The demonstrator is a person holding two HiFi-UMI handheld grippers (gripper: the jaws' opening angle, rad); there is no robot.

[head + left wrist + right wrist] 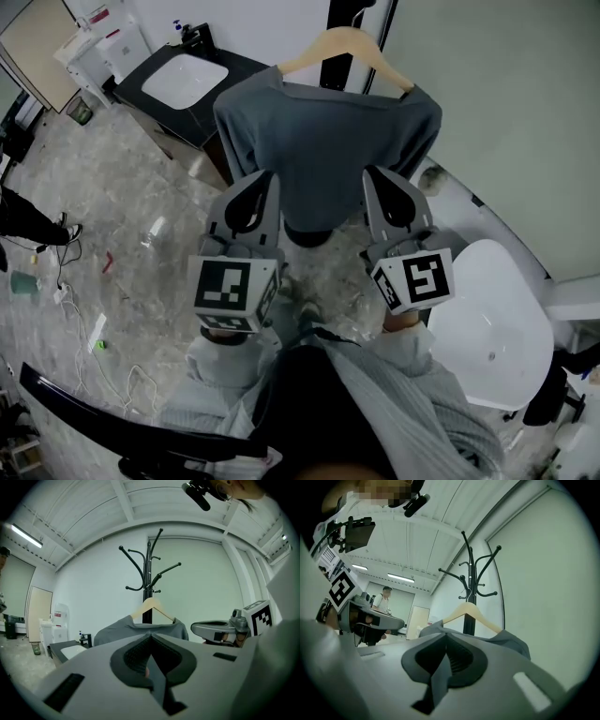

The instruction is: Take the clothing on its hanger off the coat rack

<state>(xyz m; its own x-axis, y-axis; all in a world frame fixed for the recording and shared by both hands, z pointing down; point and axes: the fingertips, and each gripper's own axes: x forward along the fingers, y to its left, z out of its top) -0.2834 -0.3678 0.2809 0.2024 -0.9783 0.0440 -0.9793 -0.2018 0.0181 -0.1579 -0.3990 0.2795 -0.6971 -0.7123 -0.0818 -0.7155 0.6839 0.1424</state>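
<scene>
A grey shirt (323, 141) hangs on a wooden hanger (345, 44) from the black coat rack (336, 67). Both of my grippers are raised side by side just in front of the shirt's lower half, not touching it. My left gripper (263, 178) is shut with nothing in it, and so is my right gripper (377, 176). In the left gripper view the coat rack (149, 569), hanger (151, 607) and shirt (112, 631) stand beyond the closed tips of the left gripper (150, 637). In the right gripper view the hanger (469, 613) and shirt (512, 641) lie just past the right gripper (446, 637).
A black cabinet with a white basin (184, 79) stands left of the rack. A white rounded seat (489, 323) is at my right. Cables (86, 328) lie on the marble floor. A person (384, 599) stands far back in the room. The wall runs close behind the rack.
</scene>
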